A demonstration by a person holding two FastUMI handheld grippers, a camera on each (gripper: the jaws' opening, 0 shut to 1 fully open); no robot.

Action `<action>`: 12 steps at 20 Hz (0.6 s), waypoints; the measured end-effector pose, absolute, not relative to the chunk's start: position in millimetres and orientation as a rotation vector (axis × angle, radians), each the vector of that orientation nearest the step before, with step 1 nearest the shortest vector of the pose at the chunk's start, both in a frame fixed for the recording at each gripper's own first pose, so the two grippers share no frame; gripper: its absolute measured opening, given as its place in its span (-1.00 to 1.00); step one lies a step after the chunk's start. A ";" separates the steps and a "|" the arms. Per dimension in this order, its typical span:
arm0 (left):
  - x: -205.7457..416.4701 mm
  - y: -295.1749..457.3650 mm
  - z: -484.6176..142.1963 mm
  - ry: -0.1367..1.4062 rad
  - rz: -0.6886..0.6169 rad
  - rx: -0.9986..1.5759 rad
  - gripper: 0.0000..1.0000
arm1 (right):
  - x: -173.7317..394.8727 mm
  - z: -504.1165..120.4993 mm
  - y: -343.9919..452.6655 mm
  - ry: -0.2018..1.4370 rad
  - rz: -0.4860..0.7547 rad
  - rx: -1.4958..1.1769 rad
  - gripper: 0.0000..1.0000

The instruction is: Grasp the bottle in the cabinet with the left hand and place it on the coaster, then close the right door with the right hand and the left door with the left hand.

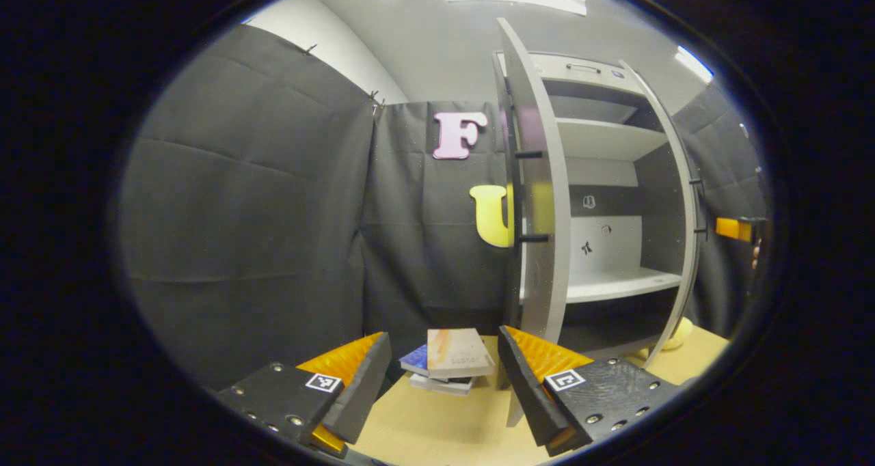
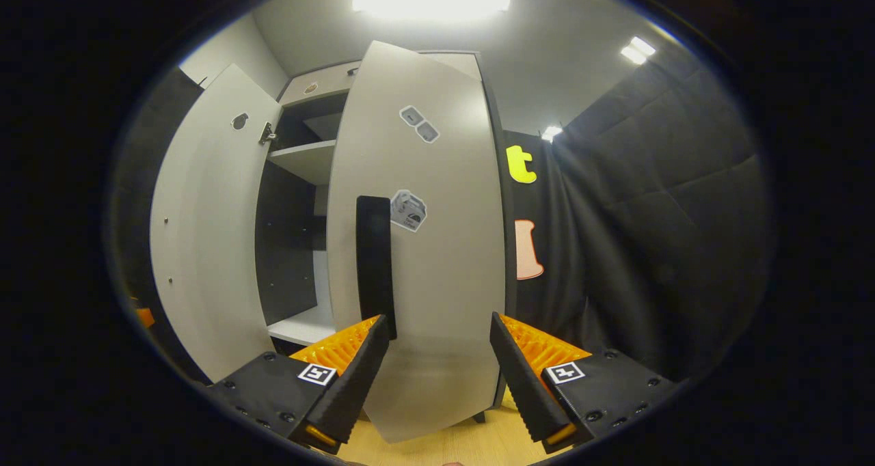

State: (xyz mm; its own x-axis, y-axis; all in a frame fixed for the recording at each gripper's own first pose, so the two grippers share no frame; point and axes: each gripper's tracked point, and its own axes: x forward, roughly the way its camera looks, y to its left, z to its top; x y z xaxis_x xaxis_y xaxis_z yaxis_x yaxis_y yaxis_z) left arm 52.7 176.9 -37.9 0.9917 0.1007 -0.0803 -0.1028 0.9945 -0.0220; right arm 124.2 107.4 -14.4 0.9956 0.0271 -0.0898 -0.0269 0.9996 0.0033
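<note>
In the left gripper view the grey cabinet (image 1: pixel 608 285) stands with both doors swung out and bare shelves. Its left door (image 1: pixel 547 234) is edge-on just beyond my open left gripper (image 1: pixel 441 346), which holds nothing. The right door (image 1: pixel 683 206) shows edge-on farther off. A pale yellow rounded thing (image 1: pixel 680 333) sits on the table by that door's foot; I cannot tell what it is. In the right gripper view the right door (image 2: pixel 437 261) with its black handle (image 2: pixel 374 254) is close ahead of my open right gripper (image 2: pixel 439 324). The left door (image 2: pixel 205 234) hangs open beyond.
A small stack of books (image 1: pixel 451 363) lies on the wooden table (image 1: pixel 437 425) between the left gripper's fingers and the cloth wall. Part of the right gripper (image 1: pixel 735 228) shows past the right door. Black cloth walls close the booth on both sides.
</note>
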 end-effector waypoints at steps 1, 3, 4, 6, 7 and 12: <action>62.4 179.8 -29.2 0.077 0.111 -0.033 0.97 | 120.5 -17.3 101.8 0.096 0.024 0.000 0.91; 83.3 186.0 -12.8 0.067 0.123 -0.038 0.96 | 114.7 -19.4 92.1 0.101 0.018 0.000 0.91; 94.1 190.7 -4.9 0.059 0.130 -0.034 0.96 | 111.9 -22.0 85.7 0.106 0.013 -0.004 0.91; 113.0 194.3 8.7 0.046 0.139 -0.026 0.96 | 107.8 -24.2 70.6 0.113 -0.007 -0.015 0.91; 119.5 195.4 15.7 0.037 0.147 -0.025 0.96 | 105.9 -24.4 64.4 0.117 -0.012 -0.016 0.91; 143.7 186.7 46.0 -0.019 0.176 -0.028 0.96 | 97.6 -32.5 35.0 0.140 -0.037 -0.017 0.83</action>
State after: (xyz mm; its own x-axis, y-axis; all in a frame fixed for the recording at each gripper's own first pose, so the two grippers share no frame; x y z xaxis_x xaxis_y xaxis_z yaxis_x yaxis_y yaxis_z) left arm 143.7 186.7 46.0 0.9844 0.1753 0.0161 -0.1748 0.9842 -0.0291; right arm 97.6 35.0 -32.5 0.9896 -0.0381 -0.1390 0.0357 0.9992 -0.0198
